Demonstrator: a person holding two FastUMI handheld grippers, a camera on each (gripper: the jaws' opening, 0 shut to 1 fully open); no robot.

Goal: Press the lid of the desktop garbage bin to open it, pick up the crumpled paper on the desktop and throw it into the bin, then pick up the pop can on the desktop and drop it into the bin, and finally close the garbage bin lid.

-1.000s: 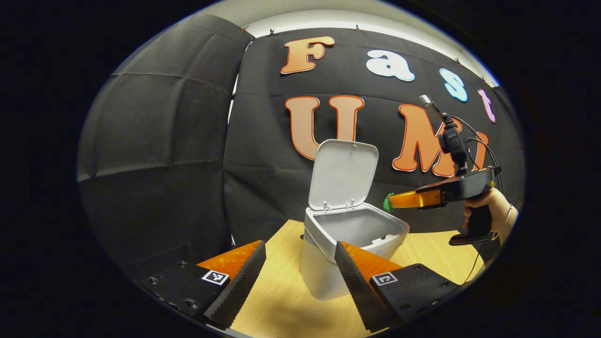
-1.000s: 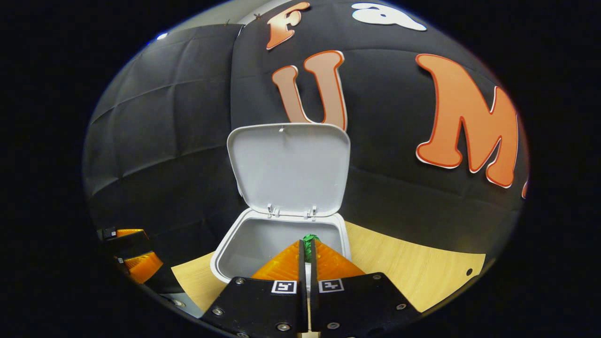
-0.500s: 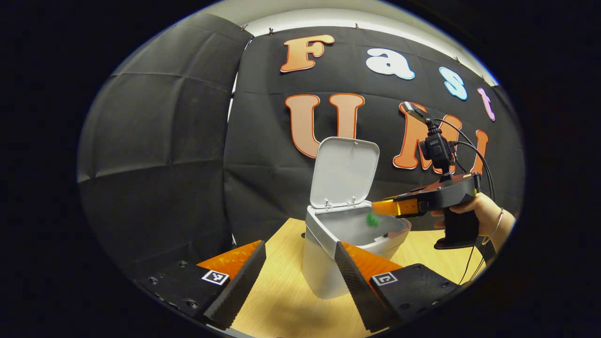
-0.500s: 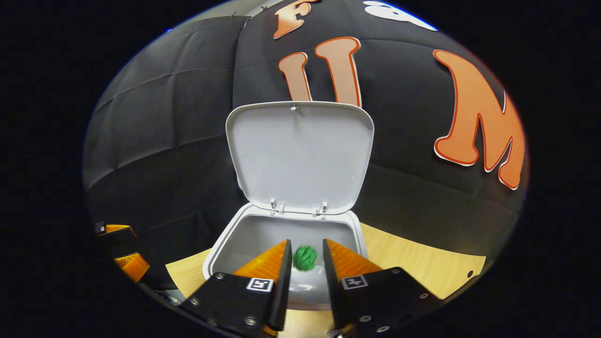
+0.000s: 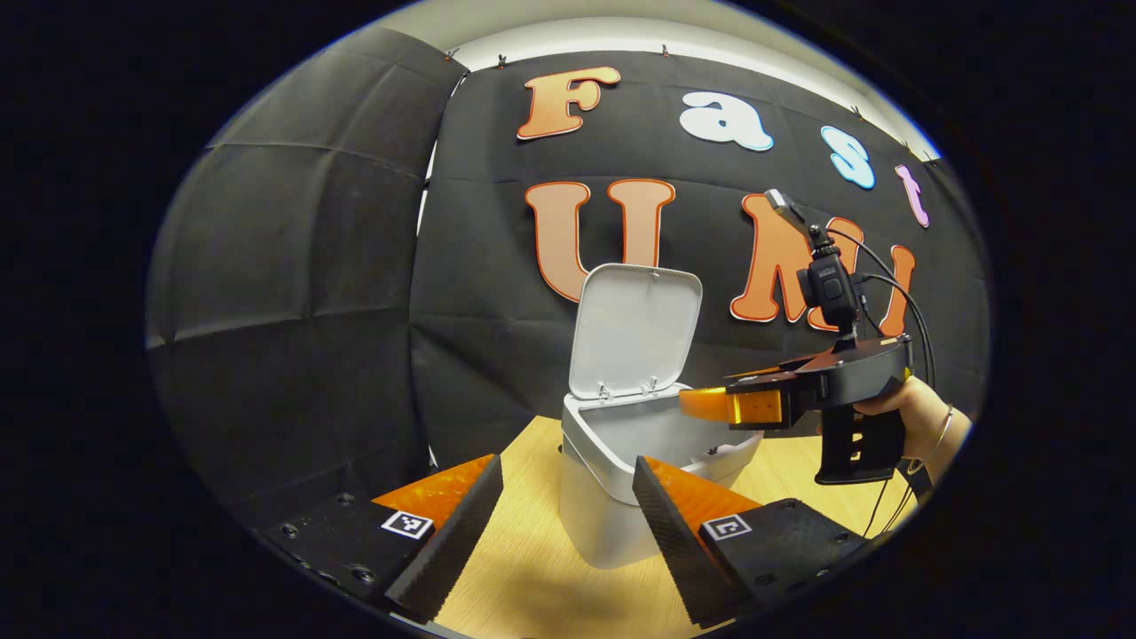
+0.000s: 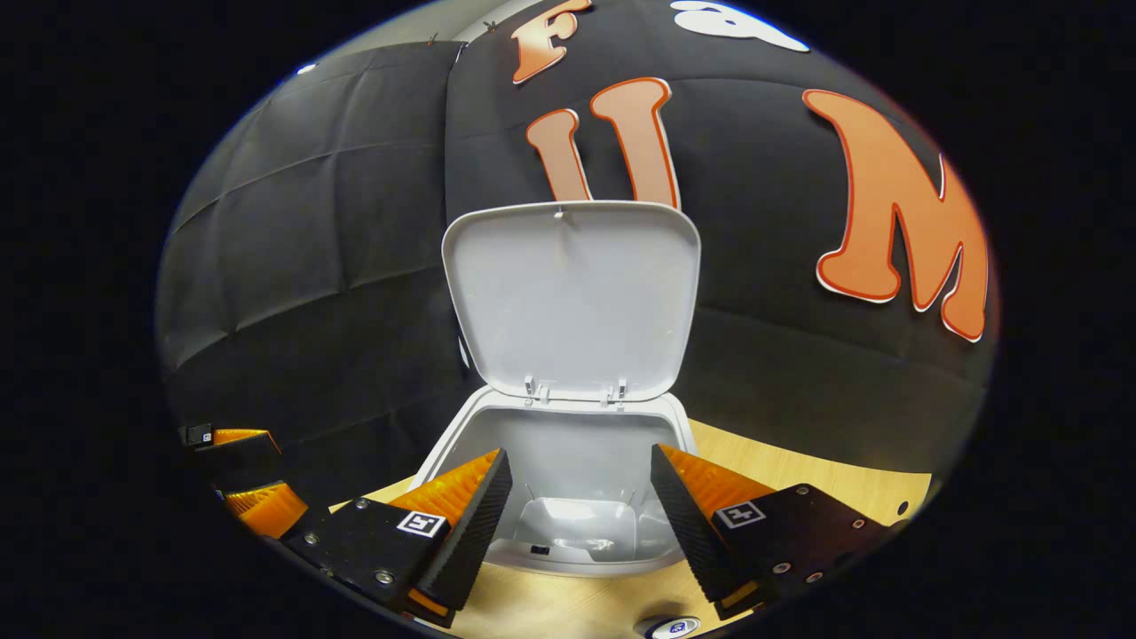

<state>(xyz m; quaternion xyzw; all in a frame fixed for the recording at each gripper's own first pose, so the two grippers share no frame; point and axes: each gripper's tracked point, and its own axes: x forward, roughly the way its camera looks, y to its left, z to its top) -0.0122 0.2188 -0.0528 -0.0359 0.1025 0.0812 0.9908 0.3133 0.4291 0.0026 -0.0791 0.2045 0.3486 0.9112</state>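
My right gripper (image 6: 577,497) hangs over the mouth of the white garbage bin (image 6: 568,444), its fingers spread wide with nothing between them. Half a second ago a green crumpled ball sat in the gap just above that opening; a second ago the fingers were pinched shut on it. Now the paper is gone from sight, and I judge it has dropped inside the bin, though I cannot pick it out on the pale floor of the bin. That would settle the paper step.

The lid (image 6: 572,297) stands upright behind the opening, hinged at the bin's far edge. From my left gripper (image 5: 568,497), which waits low in front of the bin, wide open and empty, I see the right gripper (image 5: 701,401) reaching level over the bin's rim from its right side. At the bottom edge of the right gripper view, just in front of the bin, a round top (image 6: 670,627) peeks in, possibly the pop can, too cropped to tell. The can and the lid closing remain.
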